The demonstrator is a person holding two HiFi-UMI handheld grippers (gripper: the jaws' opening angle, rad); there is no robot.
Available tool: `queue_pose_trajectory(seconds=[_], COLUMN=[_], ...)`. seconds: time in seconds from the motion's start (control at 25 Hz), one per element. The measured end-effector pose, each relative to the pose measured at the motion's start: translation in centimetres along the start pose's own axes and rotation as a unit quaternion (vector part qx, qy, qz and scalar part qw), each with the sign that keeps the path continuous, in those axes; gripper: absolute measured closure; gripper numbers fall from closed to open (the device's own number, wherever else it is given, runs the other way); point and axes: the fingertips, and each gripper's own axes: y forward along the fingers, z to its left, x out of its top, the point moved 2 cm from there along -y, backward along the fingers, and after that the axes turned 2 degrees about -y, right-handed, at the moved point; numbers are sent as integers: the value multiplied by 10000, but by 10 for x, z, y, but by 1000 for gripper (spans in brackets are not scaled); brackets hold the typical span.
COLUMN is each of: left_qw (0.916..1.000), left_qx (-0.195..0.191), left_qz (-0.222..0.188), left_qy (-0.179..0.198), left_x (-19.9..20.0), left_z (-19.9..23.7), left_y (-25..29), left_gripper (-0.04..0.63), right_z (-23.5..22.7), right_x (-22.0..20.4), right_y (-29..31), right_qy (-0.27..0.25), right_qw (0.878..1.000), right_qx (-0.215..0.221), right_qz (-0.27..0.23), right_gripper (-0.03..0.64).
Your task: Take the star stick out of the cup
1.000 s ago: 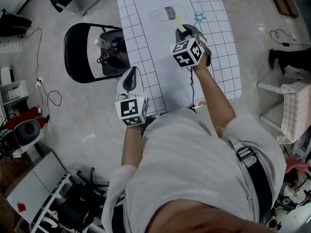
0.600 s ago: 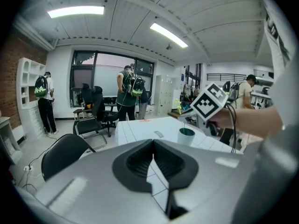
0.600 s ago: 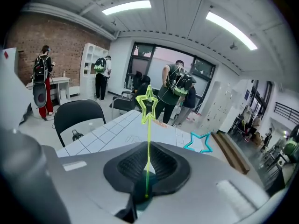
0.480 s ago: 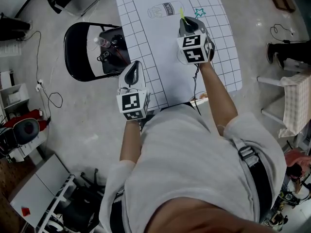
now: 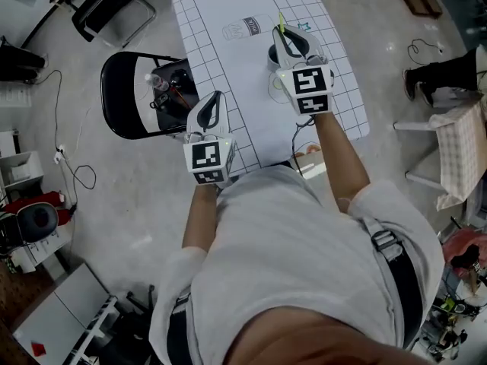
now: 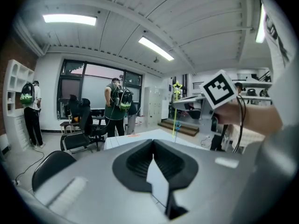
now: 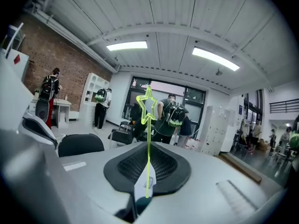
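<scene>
The yellow-green star stick (image 7: pixel 149 139) stands upright between the jaws of my right gripper (image 7: pixel 148 171), which is shut on its lower shaft; the star outline (image 7: pixel 148 107) tops it. In the head view the right gripper (image 5: pixel 289 42) is over the white grid mat (image 5: pixel 228 74) with the star stick (image 5: pixel 281 26) poking past it. A faint round rim, perhaps the clear cup (image 5: pixel 276 87), lies on the mat just under that gripper. My left gripper (image 5: pixel 209 106) hovers at the mat's left edge, shut and empty. The left gripper view shows its own shut jaws (image 6: pixel 154 164) and the star stick (image 6: pixel 175 111) to the right.
A black folding chair (image 5: pixel 125 82) with a bottle and small items stands left of the table. Another chair (image 5: pixel 114 2) is at the top left. A checked cloth and a white frame (image 5: pixel 456 166) are on the right. People with backpacks (image 6: pixel 117 104) stand across the room.
My right gripper has come back and up from the table's far end with the star stick still in it. The left gripper has stayed at the table's left edge, shut.
</scene>
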Motion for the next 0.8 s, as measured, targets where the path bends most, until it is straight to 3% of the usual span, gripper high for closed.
queue_pose_trajectory(seconds=[0.16,0.36,0.52,0.68,0.8], left_qw=[10000,9997,9990,9978,9965], left_qx=[-68,-181,-285,-363,-326], left_qz=[-7,174,335,552,768], left_qy=[55,35,10,-107,-63], left_x=[2,-9,-22,-36,-49], left_z=[0,-1,-6,-11,-13], left_y=[-4,-6,-2,6,17], left_gripper=[592,592,592,592,592], right_z=[18,36,58,71,78], right_x=[10,-2,-46,-97,-129], right_y=[-15,-28,-29,-28,-20], right_qy=[289,312,330,134,201], right_qw=[9977,9944,9827,9718,9656], right_qx=[594,896,1335,1374,1463], right_qz=[136,456,1243,1911,2140], right_gripper=[603,604,604,604,604])
